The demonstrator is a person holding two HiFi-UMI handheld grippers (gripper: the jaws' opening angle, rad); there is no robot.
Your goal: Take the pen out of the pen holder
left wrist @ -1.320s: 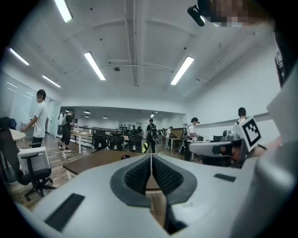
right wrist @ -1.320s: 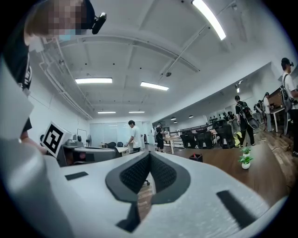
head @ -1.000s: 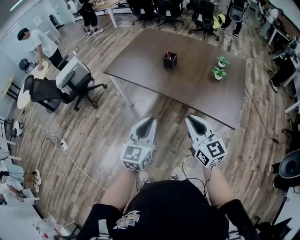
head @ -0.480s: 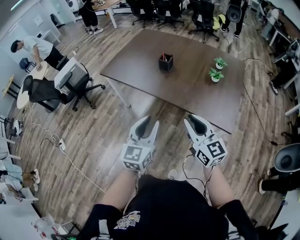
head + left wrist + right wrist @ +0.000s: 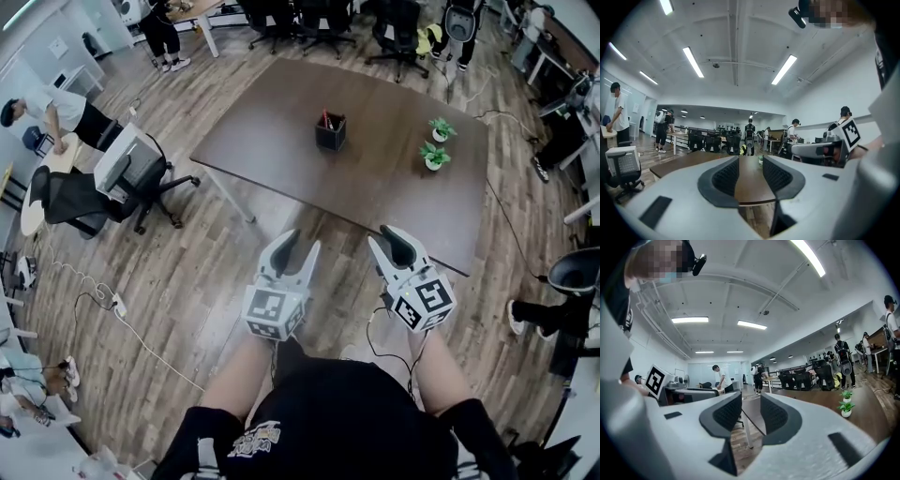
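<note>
A black pen holder (image 5: 330,133) stands near the middle of the brown table (image 5: 281,122), with a red pen (image 5: 325,119) sticking up out of it. My two grippers are held level in front of my body, short of the table's near edge and well away from the holder. The left gripper (image 5: 298,247) is open and its jaws have just been opening, with nothing between them (image 5: 750,164). The right gripper (image 5: 386,234) is also open, its jaws have just been opening, and the gap between them is empty (image 5: 750,401).
Two small potted plants (image 5: 436,142) stand on the table to the right of the holder and show in the right gripper view (image 5: 844,404). An office chair with a grey box (image 5: 127,173) is at the left. A cable and power strip (image 5: 117,305) lie on the wood floor. People stand in the background.
Both grippers' jaws went from shut to open. The grippers and I moved forward, so the table's near edge now lies closer to the fingertips.
</note>
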